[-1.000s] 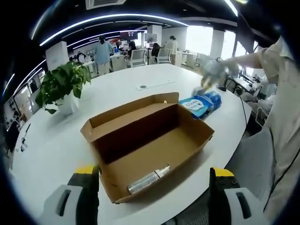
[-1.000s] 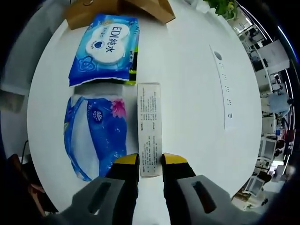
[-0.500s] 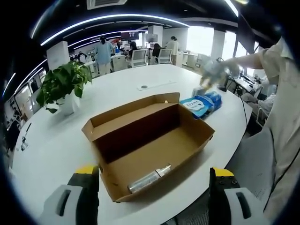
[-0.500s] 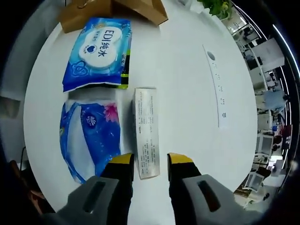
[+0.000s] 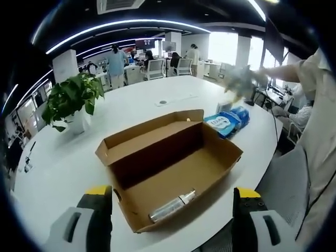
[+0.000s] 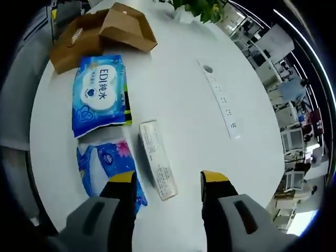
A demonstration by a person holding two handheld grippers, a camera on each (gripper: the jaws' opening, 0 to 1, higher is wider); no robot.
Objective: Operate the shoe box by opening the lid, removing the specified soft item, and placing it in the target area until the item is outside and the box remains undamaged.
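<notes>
Right gripper (image 6: pixel 169 179) has let go of the narrow white printed carton (image 6: pixel 157 166) and pulled back, jaws now wide apart above it. Carton lies flat on the white round table (image 6: pixel 178 100), just beside the blue soft tissue pack (image 6: pixel 107 168); blue-white wet wipes pack (image 6: pixel 100 94) beyond. Left gripper (image 5: pixel 169 198) spread wide, holding nothing, before the open brown cardboard shoe box (image 5: pixel 170 163); silver tube (image 5: pixel 172 206) lies inside. Green potted plant (image 5: pixel 71 100) far left.
</notes>
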